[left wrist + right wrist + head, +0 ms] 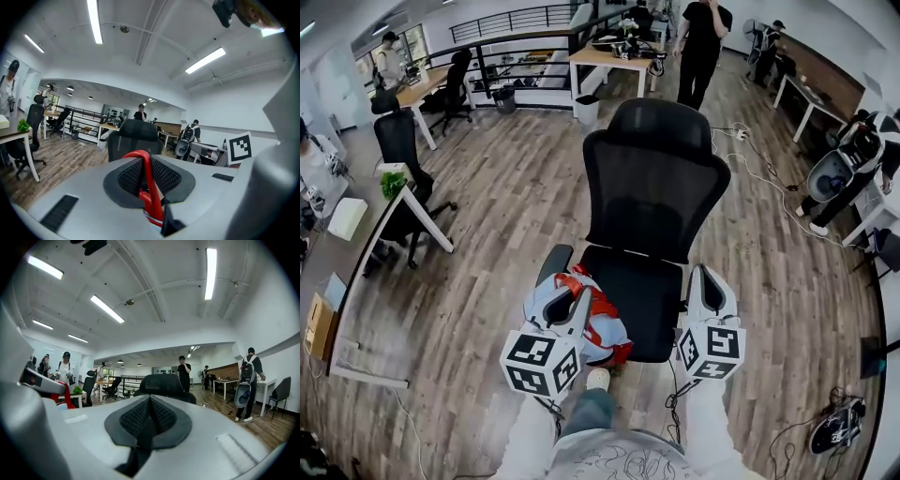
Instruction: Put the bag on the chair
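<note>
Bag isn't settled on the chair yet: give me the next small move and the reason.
Probably shift the left gripper forward and right, further onto the seat, before lowering. Its jaws pinch the red strap, and the bag hangs at its front-left corner, beside the armrest.

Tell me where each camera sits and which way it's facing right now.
Head view: on the person's head, looking steeply down at the black mesh office chair; shows both sleeves, left gripper holding the red-and-white bag, right gripper.
Left gripper view: on the left gripper, looking along its jaws, shut on the bag's red strap, towards the chair's back.
Right gripper view: on the right gripper, along its shut, empty jaws towards the chair.
Shared: both gripper views see the chair's headrest.
</note>
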`<state>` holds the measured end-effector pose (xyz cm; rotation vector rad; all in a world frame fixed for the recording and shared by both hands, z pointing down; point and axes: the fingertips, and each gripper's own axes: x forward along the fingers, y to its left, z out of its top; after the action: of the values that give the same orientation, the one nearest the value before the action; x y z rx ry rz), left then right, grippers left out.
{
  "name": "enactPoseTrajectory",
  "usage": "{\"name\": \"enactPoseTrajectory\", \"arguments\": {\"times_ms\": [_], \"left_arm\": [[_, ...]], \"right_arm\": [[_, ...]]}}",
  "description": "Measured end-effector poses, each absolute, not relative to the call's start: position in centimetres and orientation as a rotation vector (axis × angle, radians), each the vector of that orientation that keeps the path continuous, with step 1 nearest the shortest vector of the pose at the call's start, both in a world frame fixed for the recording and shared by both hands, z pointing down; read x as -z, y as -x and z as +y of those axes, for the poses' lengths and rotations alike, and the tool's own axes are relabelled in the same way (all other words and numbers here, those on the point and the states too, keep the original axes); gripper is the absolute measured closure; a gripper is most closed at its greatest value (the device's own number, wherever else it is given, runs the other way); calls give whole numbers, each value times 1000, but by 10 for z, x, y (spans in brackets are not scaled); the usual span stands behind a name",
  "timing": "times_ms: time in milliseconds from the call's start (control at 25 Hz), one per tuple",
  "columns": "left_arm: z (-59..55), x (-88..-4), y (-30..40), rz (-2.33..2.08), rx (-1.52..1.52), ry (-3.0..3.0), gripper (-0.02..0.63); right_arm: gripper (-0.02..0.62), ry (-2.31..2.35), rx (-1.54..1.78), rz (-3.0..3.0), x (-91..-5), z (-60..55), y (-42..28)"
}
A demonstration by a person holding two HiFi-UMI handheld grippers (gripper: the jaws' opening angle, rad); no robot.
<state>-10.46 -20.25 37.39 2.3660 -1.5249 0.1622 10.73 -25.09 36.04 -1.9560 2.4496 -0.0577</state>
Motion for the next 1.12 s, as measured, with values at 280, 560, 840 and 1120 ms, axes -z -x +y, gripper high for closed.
{"name": "enactPoseTrajectory", "arguments": {"times_ms": [280,560,840,1120], "left_arm": [[-287,-382,103,-1394,-244,-2445,560],[-352,-409,95,-1262,-324,-2490,560],[-396,-440,74,-1177,-402,-2505,560],[-418,-477,53,-1113,-528,-2514,560]], "right_arm": [[586,2048,74,2389,-365,-318,-97],[586,2132,103,2346,-385,-363,-97],[586,2191,155,2333,-413,-397,-107],[586,2205,206,2351,-438,-422,-116]]}}
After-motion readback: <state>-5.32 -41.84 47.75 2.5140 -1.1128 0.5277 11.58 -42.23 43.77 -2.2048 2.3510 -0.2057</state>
